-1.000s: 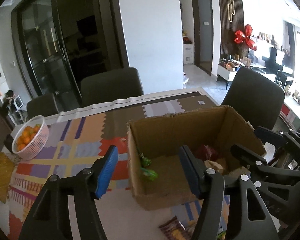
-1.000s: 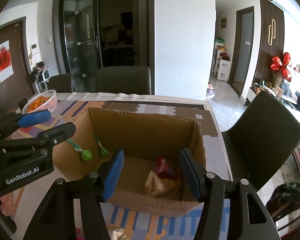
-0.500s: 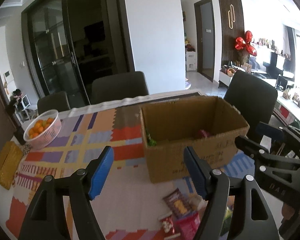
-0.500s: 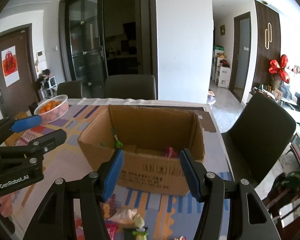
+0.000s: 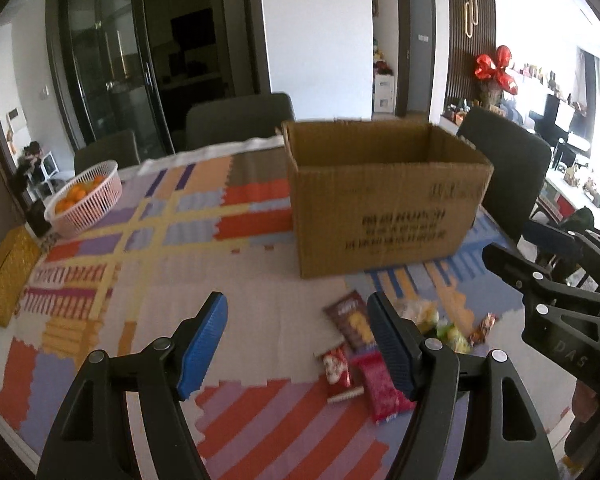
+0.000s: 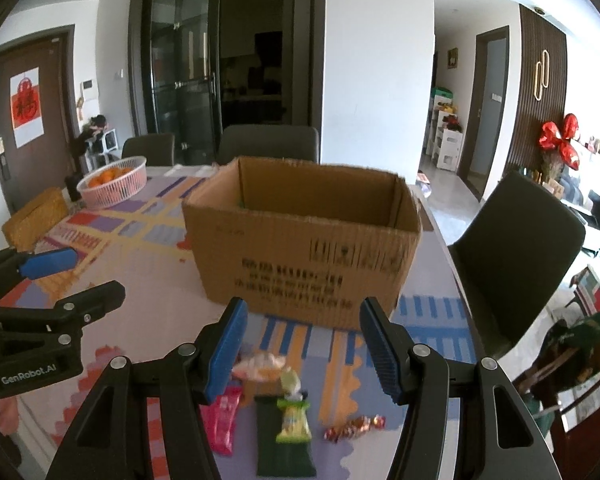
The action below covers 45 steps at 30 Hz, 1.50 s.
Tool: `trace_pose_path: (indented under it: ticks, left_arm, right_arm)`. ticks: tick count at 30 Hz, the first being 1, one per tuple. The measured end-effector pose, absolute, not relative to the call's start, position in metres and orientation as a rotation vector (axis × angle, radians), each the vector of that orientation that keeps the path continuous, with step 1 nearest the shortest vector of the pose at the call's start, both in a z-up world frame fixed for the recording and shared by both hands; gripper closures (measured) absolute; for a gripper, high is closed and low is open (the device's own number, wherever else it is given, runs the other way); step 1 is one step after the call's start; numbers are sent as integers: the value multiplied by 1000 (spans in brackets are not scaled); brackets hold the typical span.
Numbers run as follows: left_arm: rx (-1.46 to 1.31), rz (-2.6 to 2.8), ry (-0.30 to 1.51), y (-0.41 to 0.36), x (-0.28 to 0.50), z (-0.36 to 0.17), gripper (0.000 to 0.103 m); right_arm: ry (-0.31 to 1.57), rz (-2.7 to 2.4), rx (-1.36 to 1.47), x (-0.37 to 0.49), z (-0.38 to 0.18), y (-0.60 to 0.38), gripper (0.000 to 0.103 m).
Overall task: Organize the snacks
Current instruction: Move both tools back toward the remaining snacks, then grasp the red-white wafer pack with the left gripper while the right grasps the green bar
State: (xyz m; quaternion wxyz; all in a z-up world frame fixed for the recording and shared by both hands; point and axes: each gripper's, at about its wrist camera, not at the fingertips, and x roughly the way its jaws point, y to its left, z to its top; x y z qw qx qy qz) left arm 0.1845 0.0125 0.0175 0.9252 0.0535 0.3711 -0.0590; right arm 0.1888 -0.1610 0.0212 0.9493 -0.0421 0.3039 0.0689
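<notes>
An open cardboard box (image 5: 384, 200) stands on the colourful table mat; it also shows in the right wrist view (image 6: 300, 248). Loose snack packets lie in front of it: a brown packet (image 5: 350, 320), a red-and-white packet (image 5: 337, 368), a pink packet (image 5: 378, 388) and a green-yellow packet (image 6: 294, 420), plus a small wrapped candy (image 6: 354, 426). My left gripper (image 5: 296, 340) is open and empty above the mat, left of the snacks. My right gripper (image 6: 302, 344) is open and empty above the snacks, short of the box.
A pink basket of oranges (image 5: 86, 196) and a yellow woven box (image 5: 6, 268) sit at the table's left side. Dark chairs stand behind the table (image 5: 240, 120) and at its right (image 6: 516, 256). The mat (image 5: 160, 248) is bare between basket and box.
Both grippers have pulled back and lowered from over the box's opening to the near side of the table. The box's inside is now hidden and the loose snacks have come into view.
</notes>
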Motion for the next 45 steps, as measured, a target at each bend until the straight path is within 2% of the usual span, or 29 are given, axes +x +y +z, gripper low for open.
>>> trace_pose_path:
  ticks: [14,22,33,45]
  left_arm:
    - [73,-147,929,13,175,-50,32]
    - [70,-159,973,10,184,-71,33]
    - [57,-180,1032,4,201,-94,41]
    - [50,-191,1073,-1,220,-104,58]
  right_arm:
    - [778,134,-71,172,-44,-165,44]
    - [839,126,-64,174,-69,-170,44]
    - [894,144,-54,184,-85,-168,45]
    - [944,171,-34,199,-97,-167,59]
